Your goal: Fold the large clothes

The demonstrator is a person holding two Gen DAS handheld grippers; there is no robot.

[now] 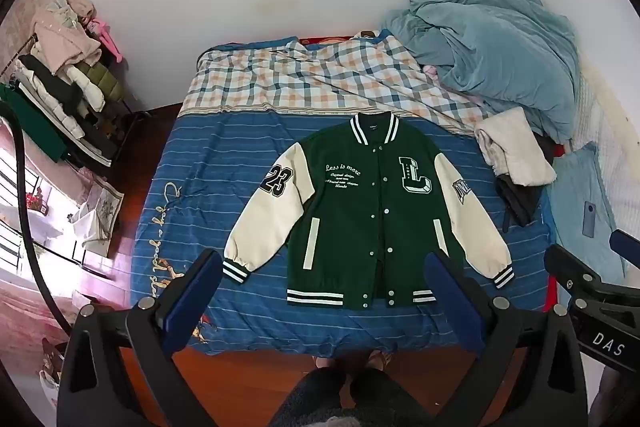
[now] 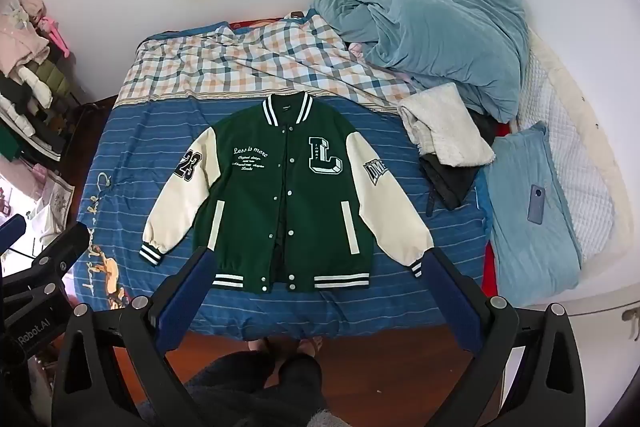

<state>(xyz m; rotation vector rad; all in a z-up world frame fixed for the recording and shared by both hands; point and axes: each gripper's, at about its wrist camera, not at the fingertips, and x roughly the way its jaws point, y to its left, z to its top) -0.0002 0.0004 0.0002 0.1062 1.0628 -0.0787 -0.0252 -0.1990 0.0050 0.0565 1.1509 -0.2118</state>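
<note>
Two grippers hang above the foot of the bed, both spread wide with nothing between their blue pads: the left gripper (image 1: 324, 291) and the right gripper (image 2: 320, 287). One green jacket (image 1: 372, 211) with cream sleeves lies flat and face up on the blue striped sheet (image 1: 208, 171), its collar toward the wall, its striped hem toward the foot of the bed and both sleeves angled outward and down. Its snaps run down the middle, and the front looks slightly parted near the hem, though the view is too small to be sure. A big letter L sits on one chest panel and the number 23 on the opposite sleeve. Beyond the collar lies a checked blanket (image 1: 304, 75), and a rumpled pale blue duvet (image 1: 496, 43) is heaped in the far corner by the wall. Just beside the jacket's sleeve, a cream fleece (image 2: 444, 125) rests on top of a dark garment (image 2: 448, 183). A phone (image 2: 536, 205) lies on a light blue pillow (image 2: 532, 227) at the bed's edge. A rack of clothes (image 1: 60, 87) stands against the wall, well apart from the jacket
</note>
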